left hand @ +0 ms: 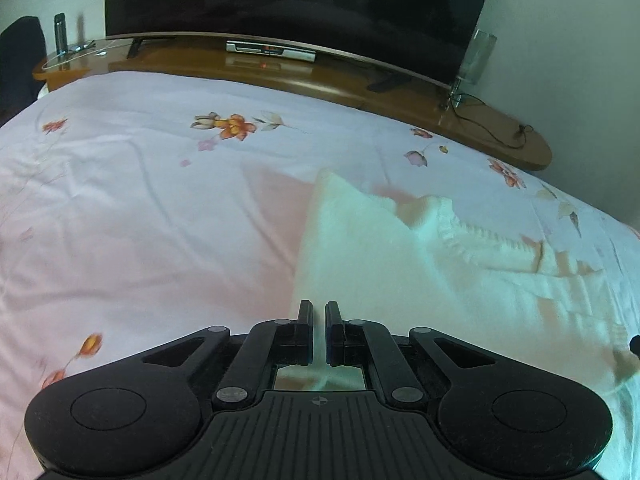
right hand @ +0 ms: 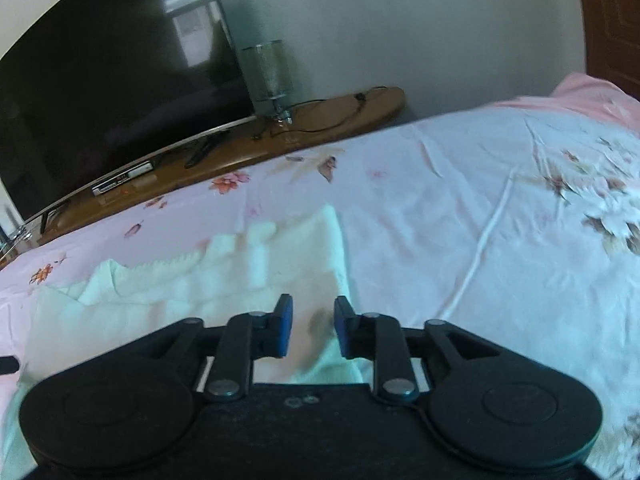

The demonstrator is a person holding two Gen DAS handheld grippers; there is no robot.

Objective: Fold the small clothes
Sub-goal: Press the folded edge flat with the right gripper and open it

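Observation:
A small pale mint knitted garment (left hand: pixel 400 248) lies spread on the flowered bedsheet (left hand: pixel 140 200). My left gripper (left hand: pixel 319 308) hovers over the garment's left near edge; its jaws stand almost together with a narrow gap and nothing shows between them. In the right wrist view the same garment (right hand: pixel 200 280) lies to the left and ahead. My right gripper (right hand: pixel 313 304) is open over the garment's right near corner, with cloth showing below the gap, not clamped.
A large dark TV (left hand: pixel 288 4) stands on a curved wooden shelf (left hand: pixel 320 76) beyond the bed's far edge, with a set-top box (left hand: pixel 270 50), a glass lamp (right hand: pixel 268 72) and cables. A wooden headboard (right hand: pixel 608 20) is at the right.

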